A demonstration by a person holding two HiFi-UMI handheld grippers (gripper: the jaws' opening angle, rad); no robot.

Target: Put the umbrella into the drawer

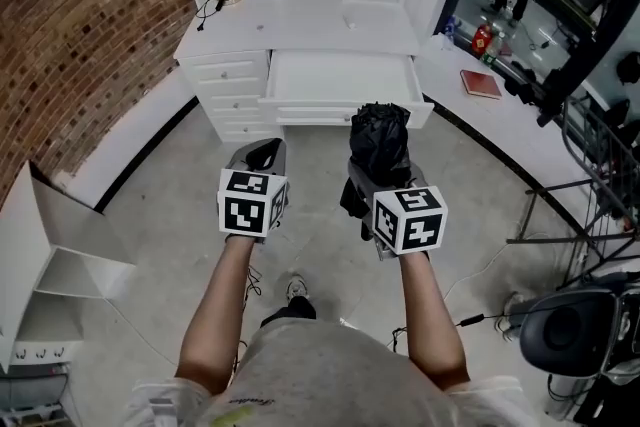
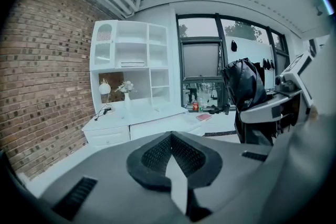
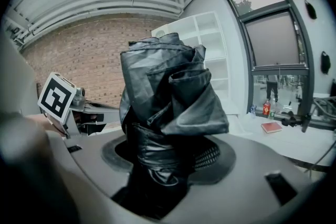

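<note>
Black, crinkled fabric bundled round a short stiff core: the folded umbrella (image 3: 168, 97) looks light, soft on the outside and probably a little slippery. The sure hold is therefore low on the strapped waist, where the cloth is bound tight, not on the loose flaps above. The right gripper (image 1: 374, 181) has it there, its jaws closed on the lower part, with the bundle standing up and forward out of them. In the head view the umbrella is held in the air at about 1 o'clock from the person, over the floor and just short of the open drawer (image 1: 340, 80), which lies at 12 o'clock below the white worktop (image 1: 300, 15). The left gripper (image 1: 262, 158) hangs level beside it at 11 o'clock — jaws together on nothing. Both forearms reach forward, roughly parallel.
</note>
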